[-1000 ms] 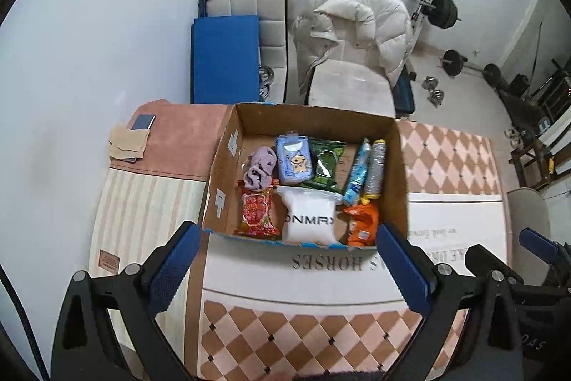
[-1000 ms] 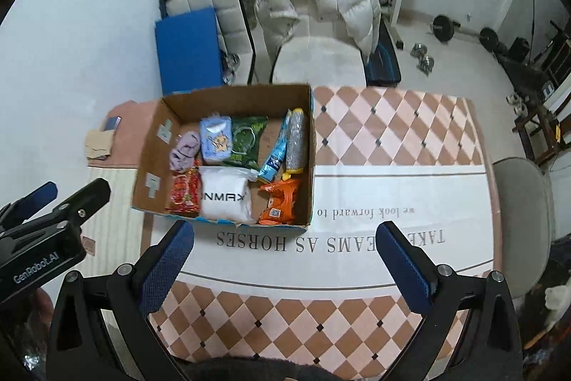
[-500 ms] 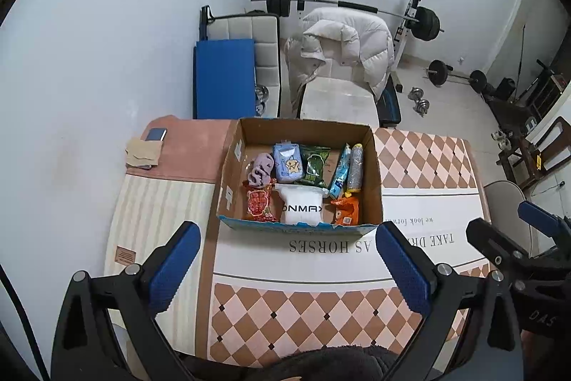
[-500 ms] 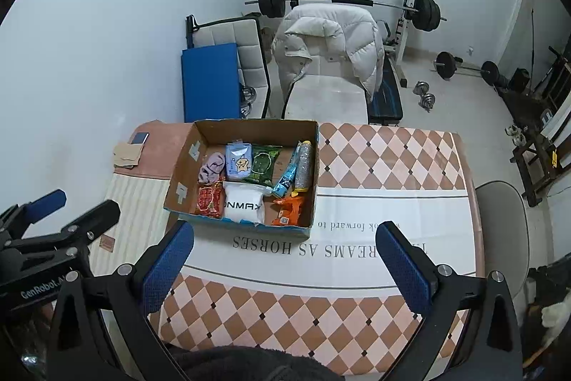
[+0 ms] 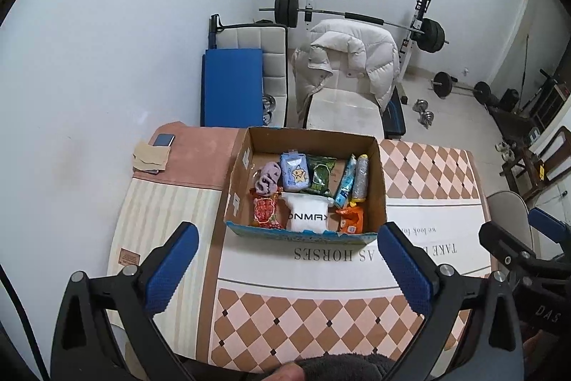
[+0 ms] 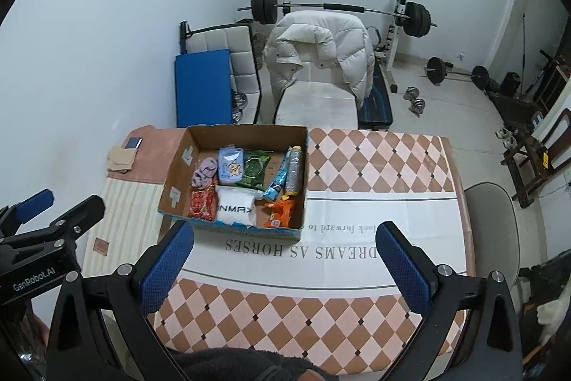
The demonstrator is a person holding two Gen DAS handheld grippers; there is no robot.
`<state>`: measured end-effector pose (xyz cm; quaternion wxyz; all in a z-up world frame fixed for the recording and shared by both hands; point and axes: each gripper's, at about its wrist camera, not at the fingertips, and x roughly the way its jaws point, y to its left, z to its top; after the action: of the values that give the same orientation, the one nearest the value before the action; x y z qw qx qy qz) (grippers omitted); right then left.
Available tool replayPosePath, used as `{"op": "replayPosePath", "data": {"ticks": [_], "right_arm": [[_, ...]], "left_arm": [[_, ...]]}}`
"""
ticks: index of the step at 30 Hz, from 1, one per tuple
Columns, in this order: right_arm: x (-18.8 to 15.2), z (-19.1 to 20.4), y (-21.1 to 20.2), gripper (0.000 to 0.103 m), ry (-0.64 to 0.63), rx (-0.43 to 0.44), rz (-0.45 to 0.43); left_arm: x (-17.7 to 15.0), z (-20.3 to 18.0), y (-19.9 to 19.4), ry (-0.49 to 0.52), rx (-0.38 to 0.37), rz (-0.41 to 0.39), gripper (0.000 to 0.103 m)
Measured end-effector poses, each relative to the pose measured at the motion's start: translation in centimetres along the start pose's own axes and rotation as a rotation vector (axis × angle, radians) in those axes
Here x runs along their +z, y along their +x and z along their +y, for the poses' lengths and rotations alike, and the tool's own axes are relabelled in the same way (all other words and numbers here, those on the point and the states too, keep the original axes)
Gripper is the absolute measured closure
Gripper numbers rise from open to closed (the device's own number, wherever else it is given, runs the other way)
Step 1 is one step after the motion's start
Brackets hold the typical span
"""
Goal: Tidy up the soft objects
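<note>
From the left wrist camera, the left gripper is hanging high above the table with its blue-padded jaws spread wide and nothing between them. The cardboard box is sitting straight ahead of it and well apart, on the tablecloth, and the gap between the pads is framing almost the whole near wall of the box. All the soft things are lying inside: a red snack packet, a white pouch and an orange packet along the near wall; a purple fabric bundle, a pale blue pack, a green packet, a blue tube-like packet and a grey roll behind them. The two tubes are lying with their long axes running away from the gripper, nearly in line with its fingers — a crosswise pinch looks natural there. The right gripper is showing only as dark hardware at the right edge.

From the right wrist camera, the right gripper is likewise standing open and empty. Here the cardboard box is lying ahead and off to the left, its near-right corner about on the gripper's midline, and the orange packet and the grey roll are the contents closest to this side. Nothing soft is showing outside the box, so I judge the sorting is either largely done or about to start from inside it. Neither gripper is much closer — the left one is simply better centred on the box.
</note>
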<state>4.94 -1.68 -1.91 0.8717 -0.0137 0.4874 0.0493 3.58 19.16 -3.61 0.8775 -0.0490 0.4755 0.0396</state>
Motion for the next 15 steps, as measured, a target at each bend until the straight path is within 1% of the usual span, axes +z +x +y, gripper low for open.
{"op": "replayPosePath", "data": {"ticks": [6, 15], "right_arm": [[0.6, -0.1, 1.3, 0.000, 0.010, -0.038, -0.005], [1.1, 0.2, 2.9, 0.000, 0.002, -0.057, 0.002]], "left_arm": [[0.2, -0.1, 1.3, 0.004, 0.024, 0.004, 0.000], [0.6, 0.1, 2.4, -0.003, 0.036, 0.009, 0.000]]}}
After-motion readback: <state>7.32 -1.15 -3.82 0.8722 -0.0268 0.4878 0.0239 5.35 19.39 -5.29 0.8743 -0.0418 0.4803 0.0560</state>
